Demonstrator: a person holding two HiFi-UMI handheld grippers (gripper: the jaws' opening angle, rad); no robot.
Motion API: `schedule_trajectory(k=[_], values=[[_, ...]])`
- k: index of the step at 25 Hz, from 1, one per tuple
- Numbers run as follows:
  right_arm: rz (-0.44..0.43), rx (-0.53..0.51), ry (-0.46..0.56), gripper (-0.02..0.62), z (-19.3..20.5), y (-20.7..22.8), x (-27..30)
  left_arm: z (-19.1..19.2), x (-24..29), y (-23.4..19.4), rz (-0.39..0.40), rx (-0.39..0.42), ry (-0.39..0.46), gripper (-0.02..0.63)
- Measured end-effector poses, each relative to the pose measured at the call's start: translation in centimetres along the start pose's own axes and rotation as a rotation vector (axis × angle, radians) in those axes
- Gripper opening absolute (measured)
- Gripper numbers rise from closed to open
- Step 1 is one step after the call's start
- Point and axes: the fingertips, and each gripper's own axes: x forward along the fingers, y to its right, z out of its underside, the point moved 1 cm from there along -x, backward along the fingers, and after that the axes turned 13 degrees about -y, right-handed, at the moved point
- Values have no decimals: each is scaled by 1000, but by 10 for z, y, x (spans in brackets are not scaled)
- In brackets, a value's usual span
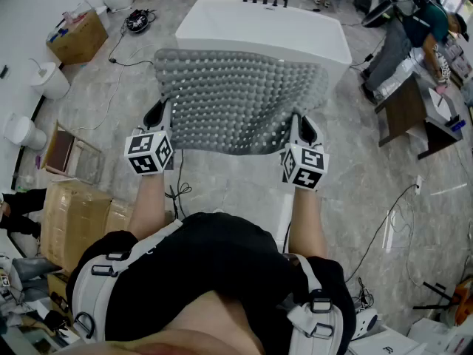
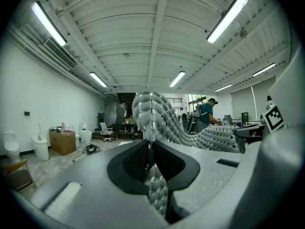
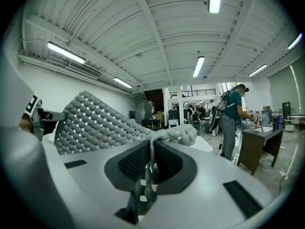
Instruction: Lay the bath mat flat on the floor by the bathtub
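Note:
A grey bath mat [image 1: 236, 98] with a bubbled surface is stretched out in the air between my two grippers, in front of the white bathtub [image 1: 266, 29]. My left gripper [image 1: 161, 113] is shut on the mat's near left corner. My right gripper [image 1: 301, 128] is shut on its near right corner. In the left gripper view the mat [image 2: 157, 116] rises from between the shut jaws [image 2: 150, 149]. In the right gripper view the mat [image 3: 95, 123] is pinched between the jaws [image 3: 152, 151] and spreads to the left.
Marble-look floor [image 1: 222, 183] lies below the mat. Cardboard boxes [image 1: 74, 213] and toilets [image 1: 50, 80] stand at the left. Cables [image 1: 177, 191] trail on the floor near me. A person [image 1: 414, 43] works at a desk [image 1: 414, 109] at the right.

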Motion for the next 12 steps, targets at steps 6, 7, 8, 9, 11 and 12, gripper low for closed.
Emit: schedule_trajectory(k=[6, 7, 8, 9, 11, 12], values=[[6, 34, -27, 41, 15, 8, -5, 10, 4, 13, 19, 0, -23, 37], [9, 36, -32, 41, 17, 9, -5, 12, 5, 15, 24, 0, -26, 37], [12, 39, -34, 41, 18, 10, -6, 13, 6, 16, 29, 1, -30, 37], [12, 43, -32, 41, 19, 10, -6, 13, 8, 18, 33, 2, -32, 35], [0, 53, -19, 43, 18, 10, -7, 13, 10, 19, 39, 4, -36, 35], [-6, 55, -15, 43, 18, 9, -7, 13, 10, 20, 41, 4, -39, 35]])
